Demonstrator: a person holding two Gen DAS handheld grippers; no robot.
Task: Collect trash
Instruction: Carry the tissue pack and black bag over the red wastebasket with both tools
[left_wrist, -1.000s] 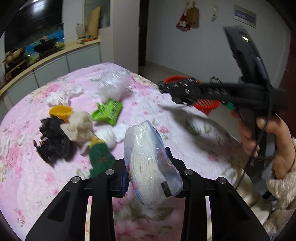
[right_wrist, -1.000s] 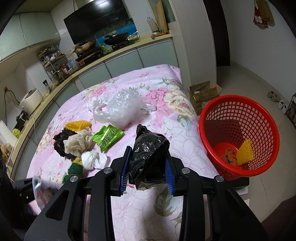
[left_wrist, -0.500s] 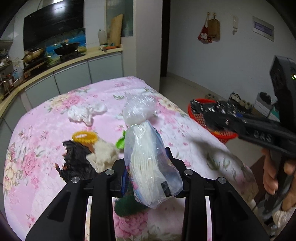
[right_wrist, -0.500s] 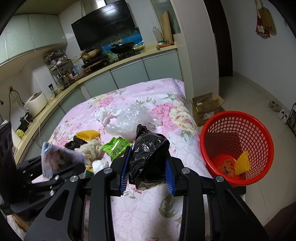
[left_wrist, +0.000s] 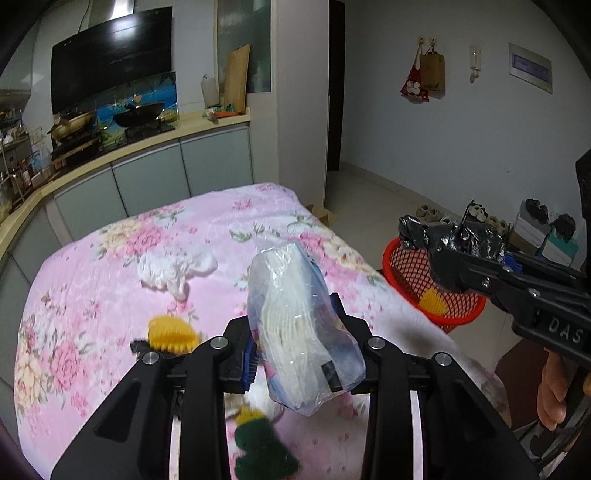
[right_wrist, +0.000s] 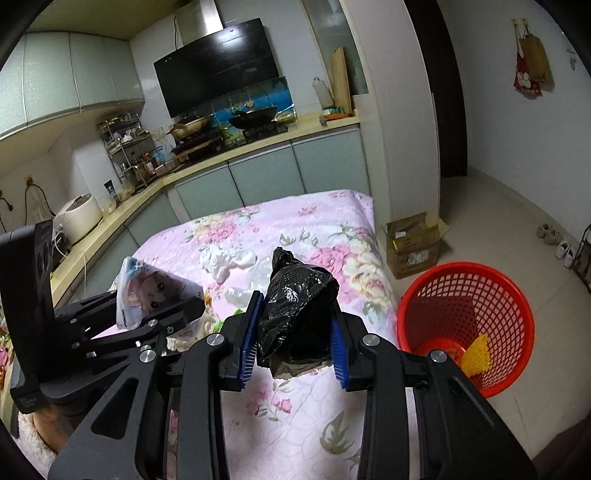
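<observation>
My left gripper (left_wrist: 295, 350) is shut on a clear plastic packet of white pads (left_wrist: 301, 325), held above the pink floral table (left_wrist: 110, 266). The same packet (right_wrist: 155, 295) shows at the left of the right wrist view. My right gripper (right_wrist: 295, 336) is shut on a crumpled black plastic bag (right_wrist: 295, 306), which also appears at the right of the left wrist view as a black bag (left_wrist: 450, 240) over the red basket (left_wrist: 406, 258). The red mesh basket (right_wrist: 509, 295) stands on the floor right of the table, with a yellow piece (right_wrist: 476, 354) inside.
More trash lies on the table: a white crumpled tissue (left_wrist: 173, 269), a yellow foam net (left_wrist: 171, 334), a green scrubber (left_wrist: 262, 450). A cardboard box (right_wrist: 413, 243) sits on the floor by the table's far corner. Kitchen counter (right_wrist: 258, 147) runs behind. Shoes line the right wall.
Both grippers have risen with their loads still held. The left view has swung toward the right, bringing the red basket and the right gripper's black bag into view. The table trash has slid down the picture.
</observation>
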